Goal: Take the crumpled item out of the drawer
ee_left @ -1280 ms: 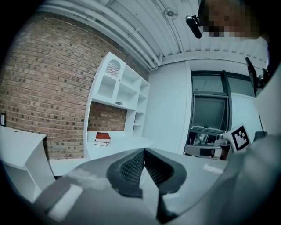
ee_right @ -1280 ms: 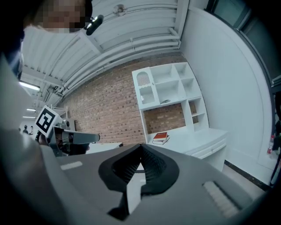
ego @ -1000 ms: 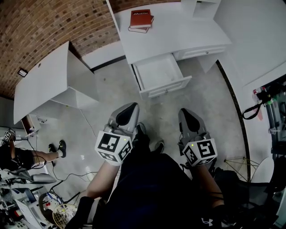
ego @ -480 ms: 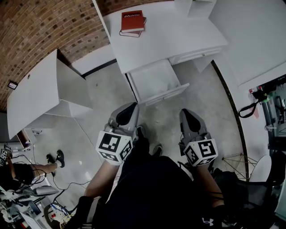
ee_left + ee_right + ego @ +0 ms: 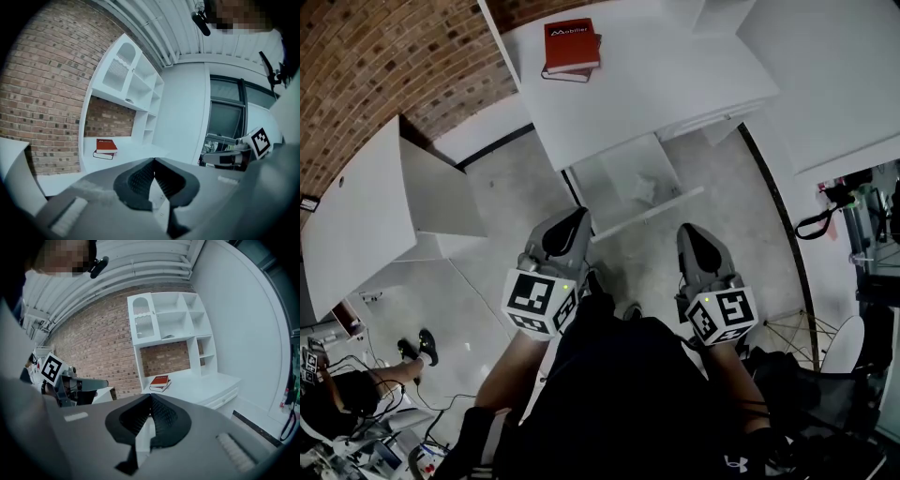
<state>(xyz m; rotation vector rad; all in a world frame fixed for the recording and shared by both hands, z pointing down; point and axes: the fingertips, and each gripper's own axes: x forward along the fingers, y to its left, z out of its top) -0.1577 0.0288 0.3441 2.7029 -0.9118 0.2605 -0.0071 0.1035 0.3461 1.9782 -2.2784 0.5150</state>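
Note:
The white desk (image 5: 675, 75) stands ahead of me with its drawer (image 5: 649, 212) pulled open below the top. A small pale crumpled item (image 5: 643, 190) lies inside the drawer, partly hidden by the desk's edge. My left gripper (image 5: 578, 221) and right gripper (image 5: 687, 232) are held low in front of my body, short of the drawer and apart from it. Both are shut with nothing between the jaws. In the left gripper view the left gripper (image 5: 153, 161) has its jaws meeting at the tip, and so does the right gripper (image 5: 151, 396) in the right gripper view.
A red book (image 5: 572, 47) lies on a second book on the desk top. Another white desk (image 5: 356, 216) stands to the left. A person (image 5: 342, 398) sits among cables at the lower left. Equipment (image 5: 853, 202) stands at the right. A white shelf unit (image 5: 164, 319) rises above the desk.
The desk and drawer have come closer and shifted left and down in the head view; the desk top now covers part of the drawer. Both grippers keep their places, shut.

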